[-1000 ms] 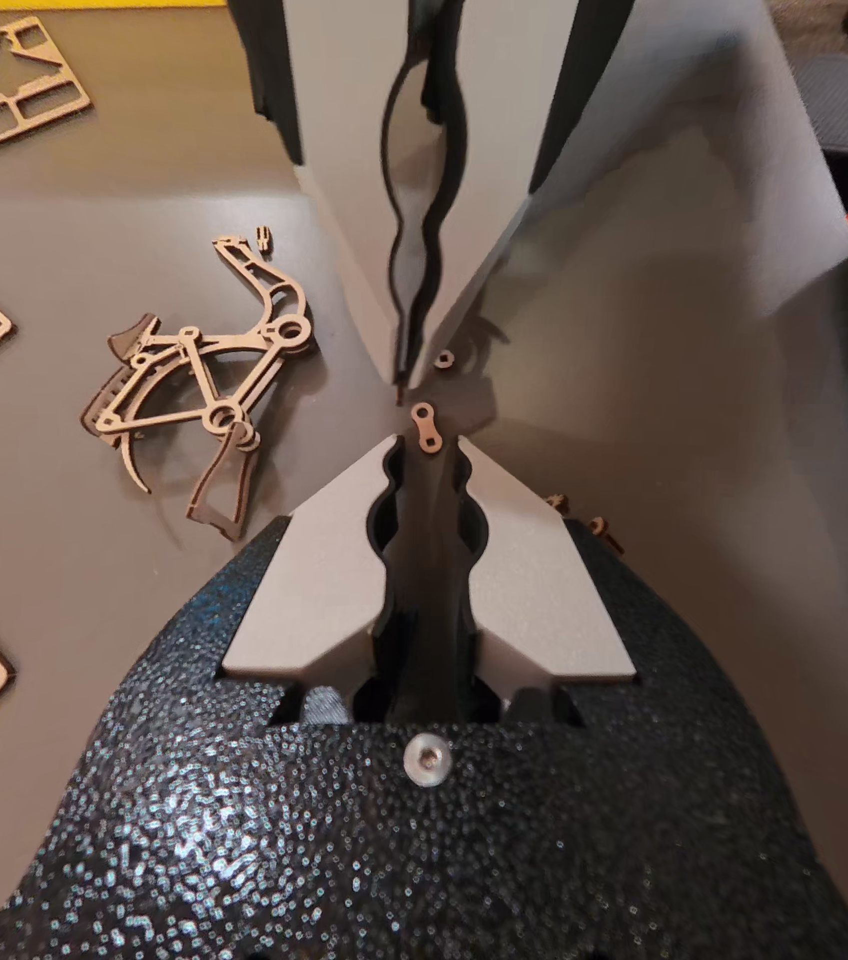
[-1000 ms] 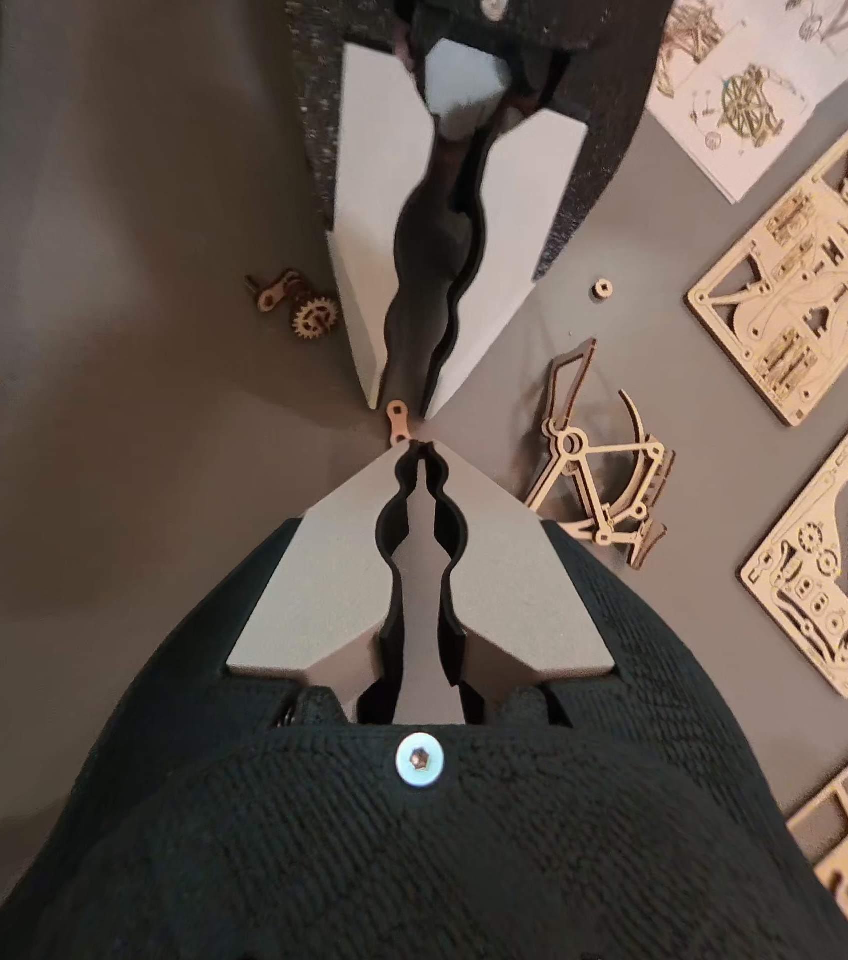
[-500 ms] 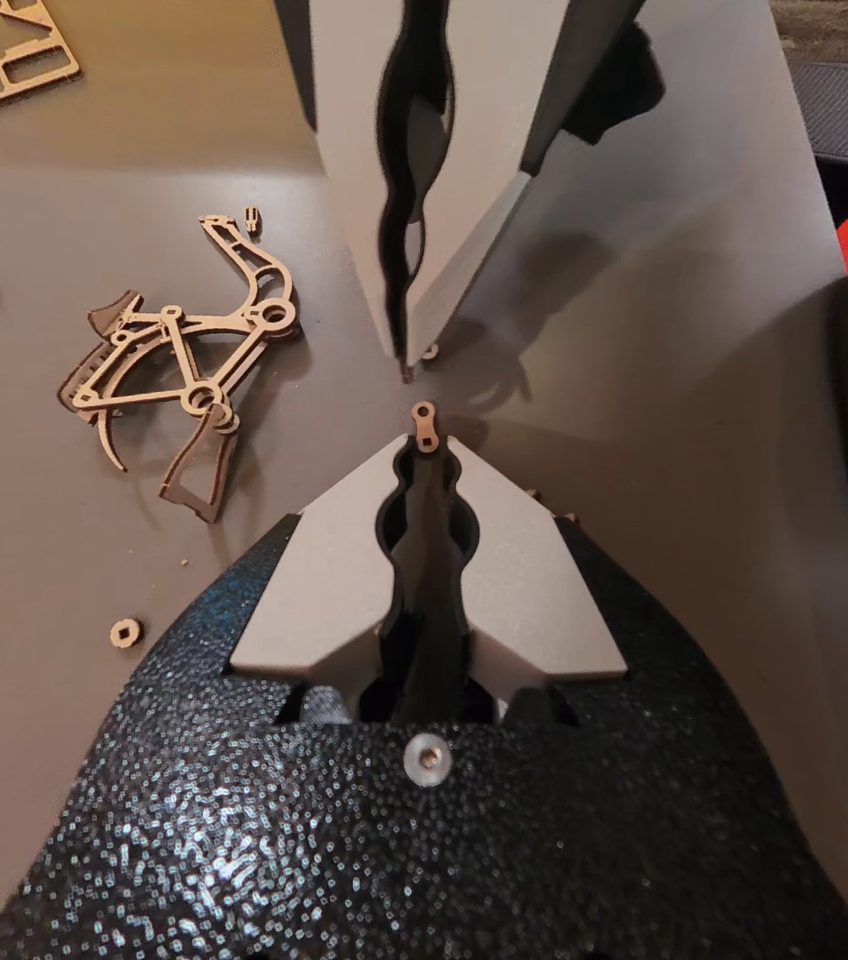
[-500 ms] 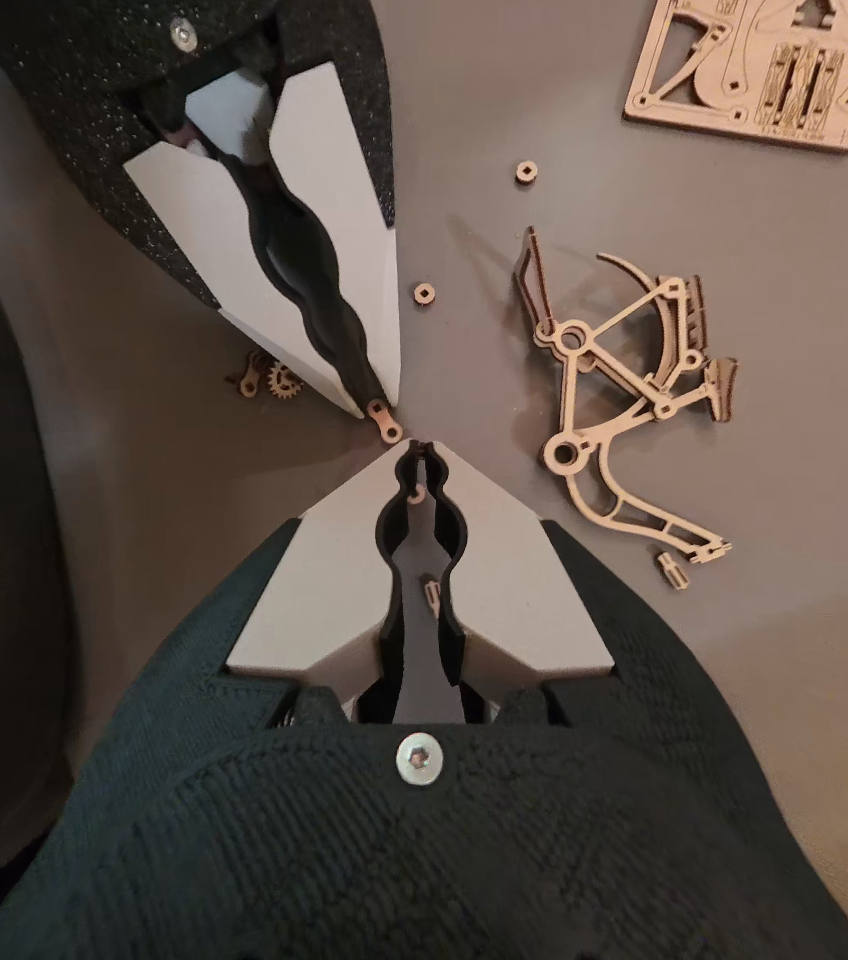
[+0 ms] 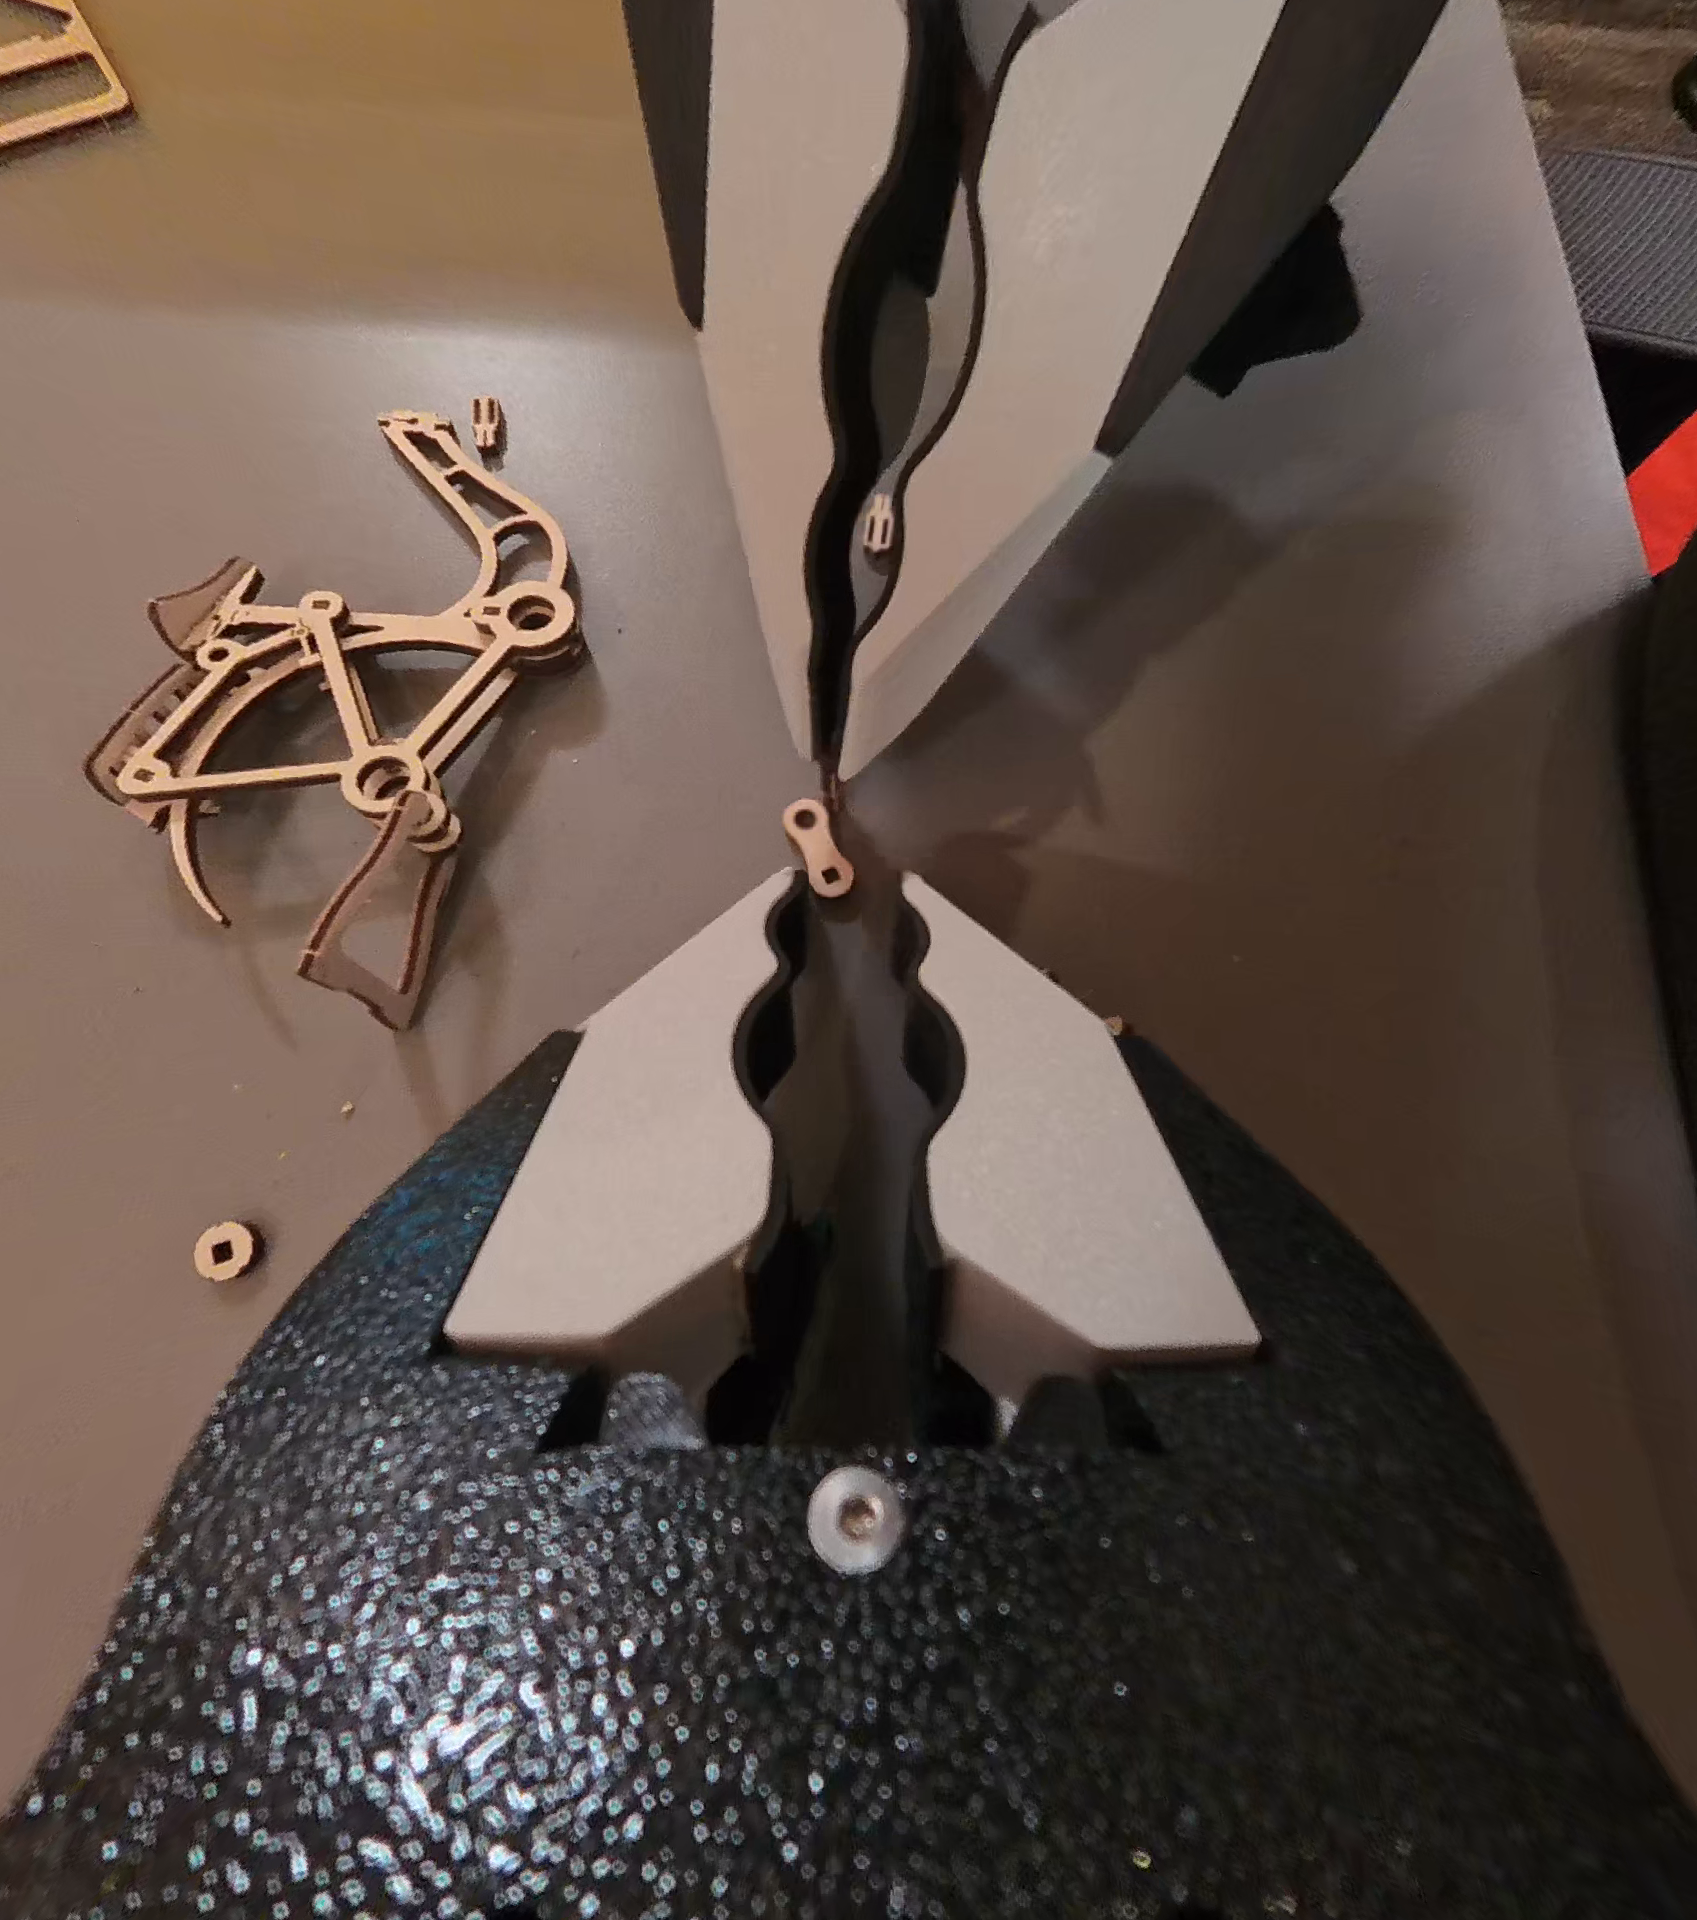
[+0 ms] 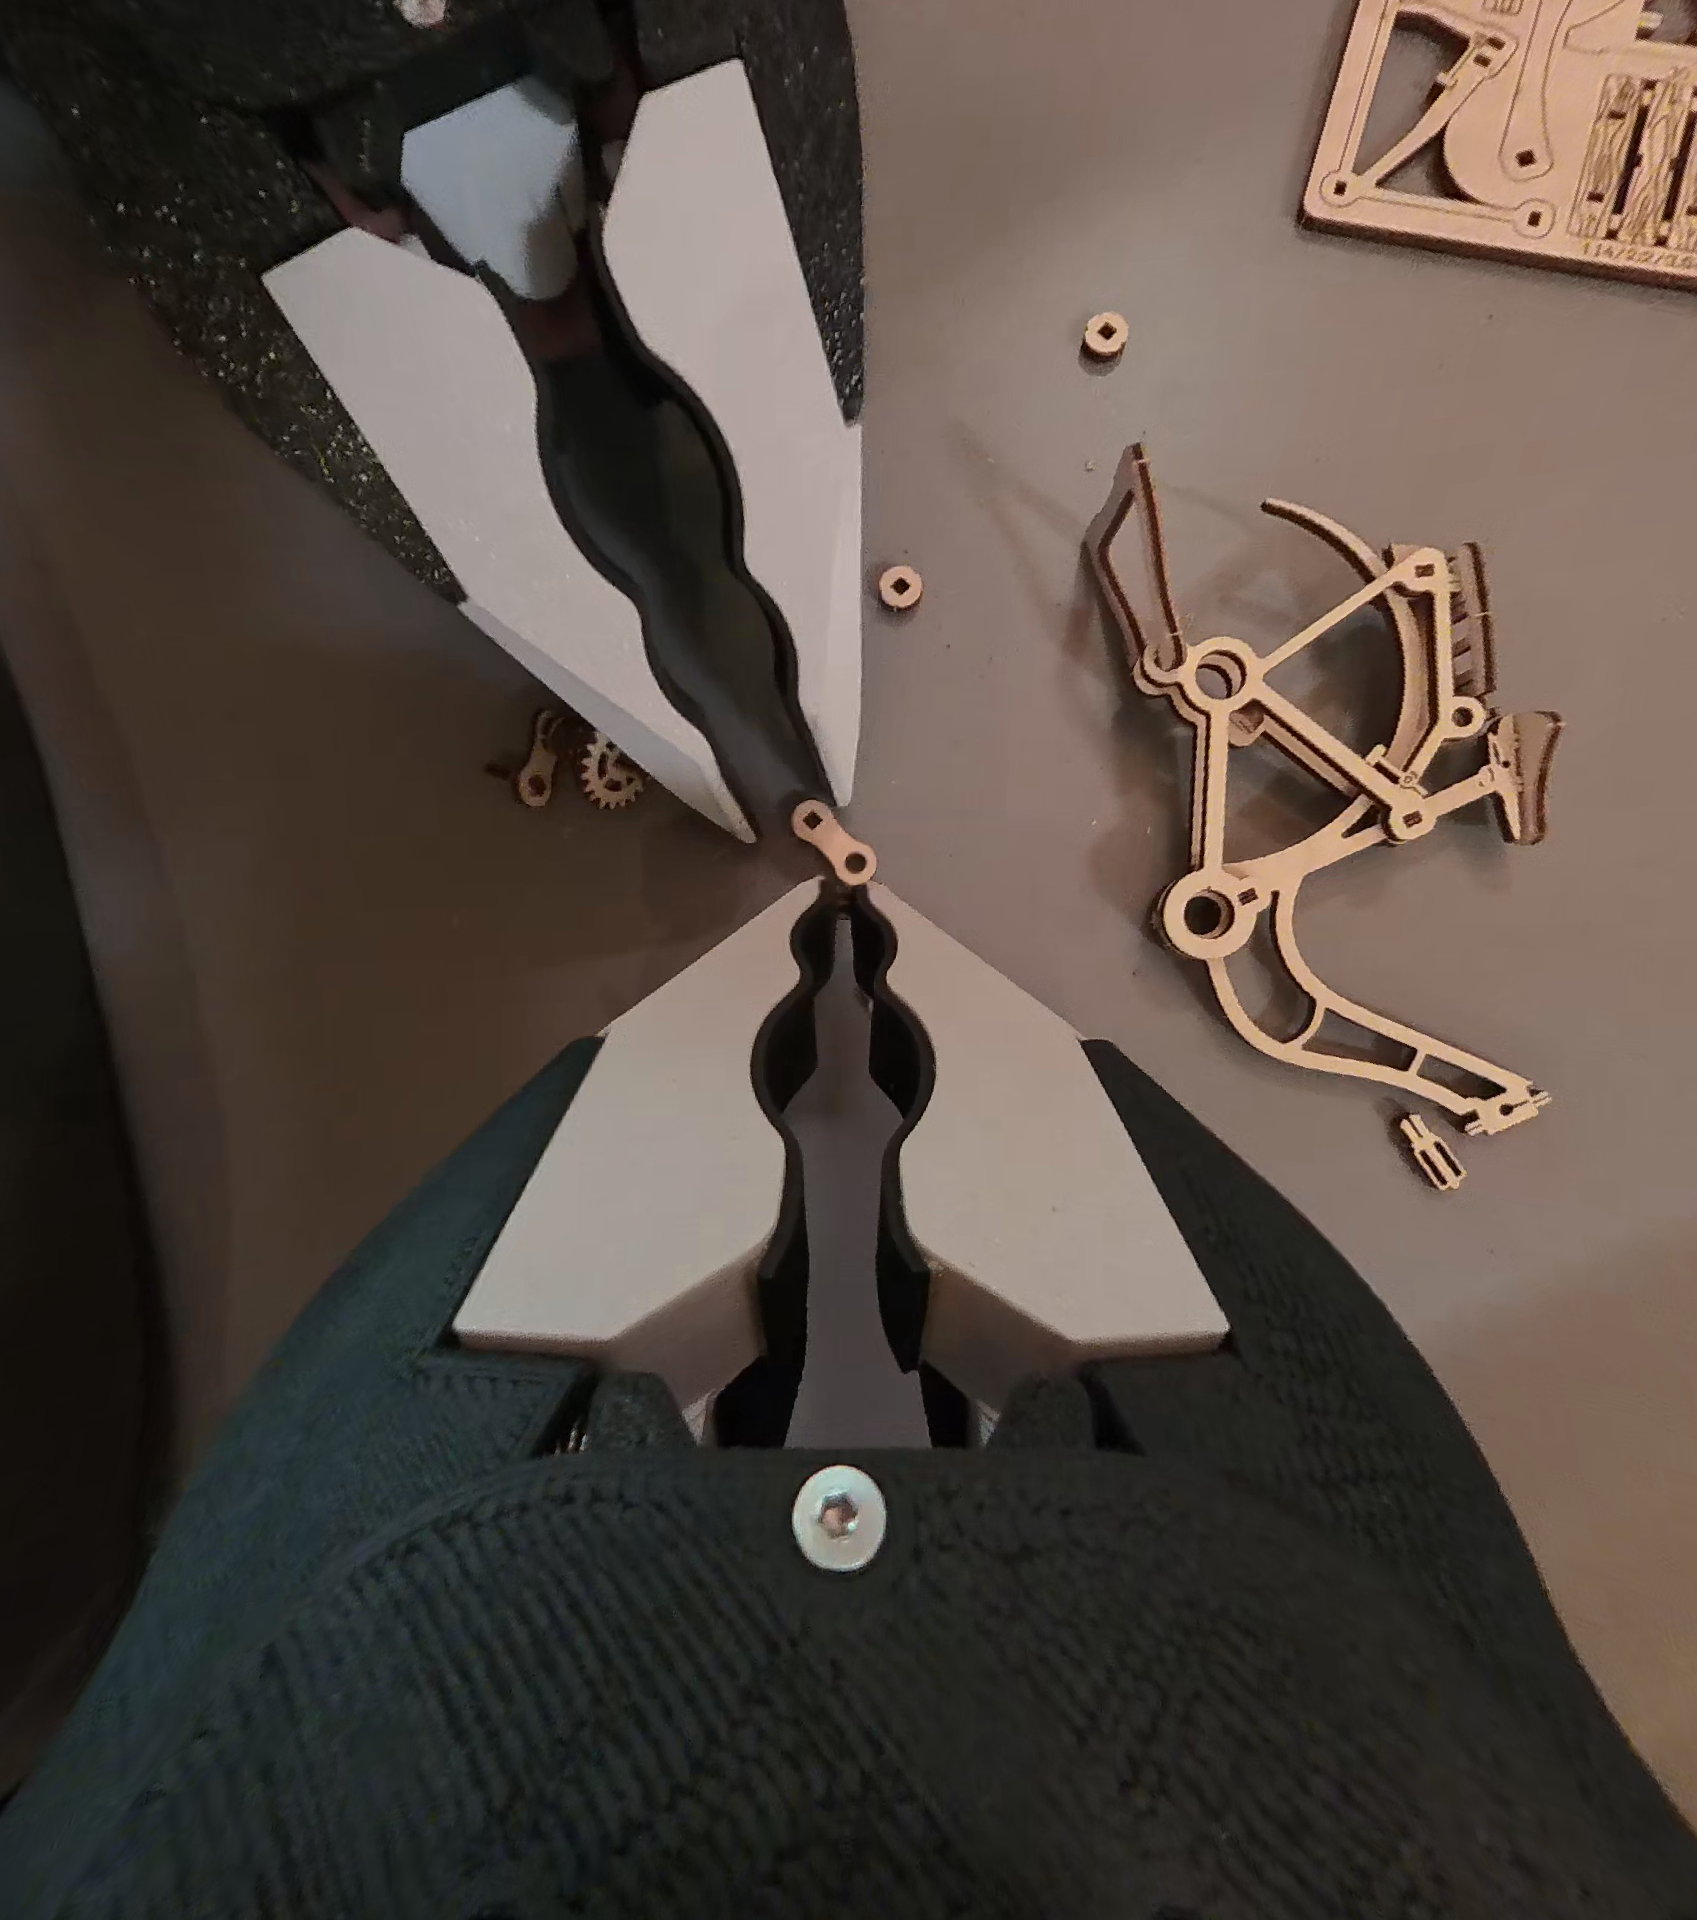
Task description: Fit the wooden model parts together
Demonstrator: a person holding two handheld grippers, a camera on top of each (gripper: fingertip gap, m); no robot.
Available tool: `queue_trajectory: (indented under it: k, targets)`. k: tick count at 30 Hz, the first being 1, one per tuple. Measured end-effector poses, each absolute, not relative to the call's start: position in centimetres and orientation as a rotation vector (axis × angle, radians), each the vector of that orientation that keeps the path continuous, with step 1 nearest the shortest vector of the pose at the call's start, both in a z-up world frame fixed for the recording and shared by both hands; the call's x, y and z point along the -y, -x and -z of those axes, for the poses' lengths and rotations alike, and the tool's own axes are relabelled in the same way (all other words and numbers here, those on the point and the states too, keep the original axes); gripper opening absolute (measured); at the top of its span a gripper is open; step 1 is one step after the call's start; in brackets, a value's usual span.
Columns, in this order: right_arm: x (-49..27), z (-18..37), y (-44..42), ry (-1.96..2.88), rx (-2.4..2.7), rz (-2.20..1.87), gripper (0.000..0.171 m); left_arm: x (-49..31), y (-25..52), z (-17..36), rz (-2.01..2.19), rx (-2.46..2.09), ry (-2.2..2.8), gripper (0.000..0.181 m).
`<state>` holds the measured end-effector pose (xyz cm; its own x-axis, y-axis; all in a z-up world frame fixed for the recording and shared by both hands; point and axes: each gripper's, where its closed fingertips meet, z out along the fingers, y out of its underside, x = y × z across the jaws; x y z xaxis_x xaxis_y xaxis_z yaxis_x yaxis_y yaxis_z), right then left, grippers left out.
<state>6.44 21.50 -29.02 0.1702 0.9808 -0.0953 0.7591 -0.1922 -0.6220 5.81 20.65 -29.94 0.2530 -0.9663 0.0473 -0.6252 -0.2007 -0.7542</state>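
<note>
Link piece [image 5: 818, 850], small, two-holed, pinched by one end at the tip of the left gripper [image 5: 839, 896], centre of left wrist view. Its free end points toward the right gripper [image 6: 842, 902], which meets it tip to tip; in right wrist view the link [image 6: 831, 837] lies just above centre. Right gripper nearly closed on something tiny and dark at its tip; too small to identify, probably a pin. Whether it already touches the link's hole: cannot tell.

Partly built wooden frame [image 5: 345, 707] lies on the grey surface [image 5: 148, 1091] at left of left wrist view, well apart from both grippers. Small gear and a second link [image 6: 574, 769] sit near the left gripper in right wrist view; loose washer [image 6: 901, 589] beside it.

Risks, as judged:
- Tip-only hold on the link: slight side load from insertion could pivot it or flick it out.
- Pin off-axis to the hole would jam, or split thin plywood.
- Dropped pin would be hard to recover among the small parts.
</note>
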Motion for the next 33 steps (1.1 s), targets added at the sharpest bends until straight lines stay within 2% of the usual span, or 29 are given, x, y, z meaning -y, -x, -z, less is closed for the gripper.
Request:
queue_trajectory:
  k: [16, 33]
  targets:
    - [-22.2, 28.7, -5.5, 2.07, 1.697, -0.62, 0.001, -20.4, -4.7, 30.0, 0.79, -1.432, 1.924, 0.0]
    - [-22.3, 28.8, -5.4, 2.188, 1.675, -0.482, 0.0, -20.6, -4.6, 29.8, 0.729, -1.407, 1.867, 0.0]
